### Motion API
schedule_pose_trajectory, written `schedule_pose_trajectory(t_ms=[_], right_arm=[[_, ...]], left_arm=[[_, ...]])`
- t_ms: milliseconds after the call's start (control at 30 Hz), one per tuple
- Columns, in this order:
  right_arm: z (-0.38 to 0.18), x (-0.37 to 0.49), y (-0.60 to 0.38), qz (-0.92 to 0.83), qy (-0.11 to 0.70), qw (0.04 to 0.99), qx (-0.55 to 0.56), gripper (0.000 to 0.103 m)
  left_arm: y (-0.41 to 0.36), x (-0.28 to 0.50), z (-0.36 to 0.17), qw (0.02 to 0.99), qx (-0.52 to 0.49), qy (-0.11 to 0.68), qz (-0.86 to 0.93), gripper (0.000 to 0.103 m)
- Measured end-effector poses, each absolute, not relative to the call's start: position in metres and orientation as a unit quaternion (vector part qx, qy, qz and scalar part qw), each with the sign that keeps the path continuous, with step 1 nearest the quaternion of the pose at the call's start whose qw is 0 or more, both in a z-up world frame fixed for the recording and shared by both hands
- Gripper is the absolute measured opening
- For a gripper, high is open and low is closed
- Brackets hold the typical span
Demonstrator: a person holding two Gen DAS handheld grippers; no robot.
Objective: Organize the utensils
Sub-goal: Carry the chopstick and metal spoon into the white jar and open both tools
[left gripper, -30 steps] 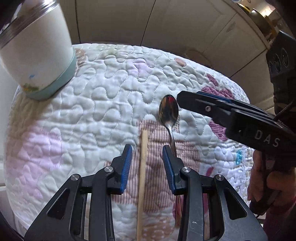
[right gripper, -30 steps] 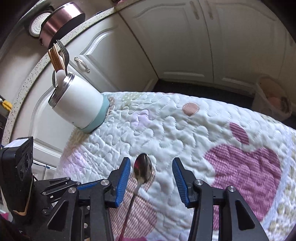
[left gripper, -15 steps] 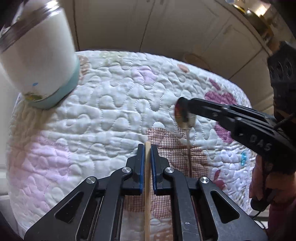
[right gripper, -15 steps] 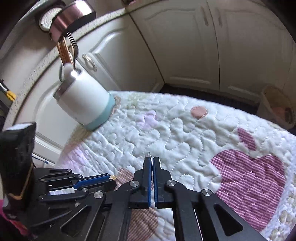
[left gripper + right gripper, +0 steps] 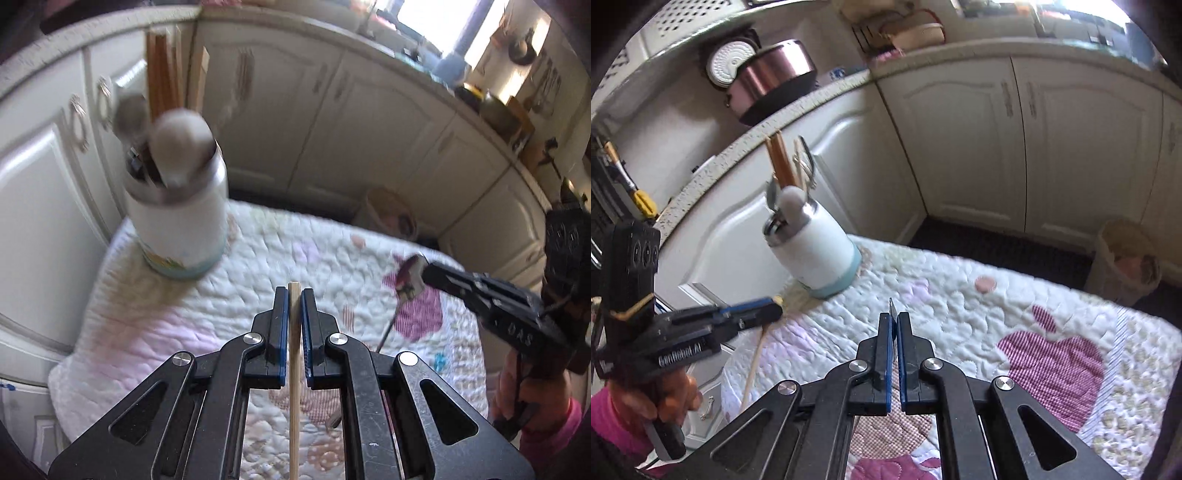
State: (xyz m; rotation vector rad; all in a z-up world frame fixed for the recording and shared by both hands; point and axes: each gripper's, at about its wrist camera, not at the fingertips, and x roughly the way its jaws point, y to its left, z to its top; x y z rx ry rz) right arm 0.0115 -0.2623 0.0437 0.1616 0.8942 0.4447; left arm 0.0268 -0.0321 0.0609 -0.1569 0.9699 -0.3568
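My left gripper (image 5: pixel 294 295) is shut on a wooden chopstick (image 5: pixel 294 369), lifted above the quilted cloth (image 5: pixel 258 266). My right gripper (image 5: pixel 894 318) is shut on a metal spoon (image 5: pixel 892 307), seen edge-on here. In the left wrist view the spoon (image 5: pixel 408 280) shows its bowl at the right gripper's tip (image 5: pixel 428 271), handle hanging down. In the right wrist view the left gripper (image 5: pixel 775 308) holds the chopstick (image 5: pixel 755 362) at left. A white utensil holder (image 5: pixel 181 221) with a teal base stands at the cloth's far left, filled with chopsticks, a fork and spoons; the holder (image 5: pixel 816 254) also shows beyond the right gripper.
White kitchen cabinets (image 5: pixel 979 147) curve behind the table. A pink cooker (image 5: pixel 772 77) sits on the counter above. A woven basket (image 5: pixel 1126 258) stands on the floor at far right. A hand in a pink sleeve (image 5: pixel 635 406) holds the left gripper.
Both grippers shut, the left on the chopstick and the right on the spoon, then rose off the cloth with them. The views tilted up, bringing the holder's top into sight.
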Motion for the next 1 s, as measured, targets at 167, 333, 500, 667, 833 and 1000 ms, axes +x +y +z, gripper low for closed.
schedule_pose_trajectory(t_ms=[167,333,500,667,833,1000], right_arm=[[0.076,0.008,-0.252,0.216,0.403,0.888,0.054,0.002],[0.110,0.014,-0.242,0.221,0.379,0.898,0.039,0.002],[0.144,0.027,-0.228,0.227,0.354,0.907,0.028,0.002],[0.175,0.047,-0.205,0.233,0.333,0.914,0.012,0.002],[0.196,0.072,-0.182,0.242,0.317,0.917,0.001,0.002],[0.209,0.102,-0.163,0.248,0.304,0.920,0.002,0.002]], left_arm=[[-0.014,0.034,0.090,0.884,-0.100,0.432,-0.149,0.005],[0.009,0.048,0.122,0.907,-0.119,0.387,-0.116,0.005],[0.035,0.069,0.155,0.927,-0.132,0.343,-0.078,0.005],[0.055,0.094,0.179,0.939,-0.149,0.304,-0.050,0.005],[0.068,0.125,0.183,0.944,-0.163,0.283,-0.036,0.005],[0.080,0.154,0.176,0.945,-0.186,0.270,-0.021,0.005]])
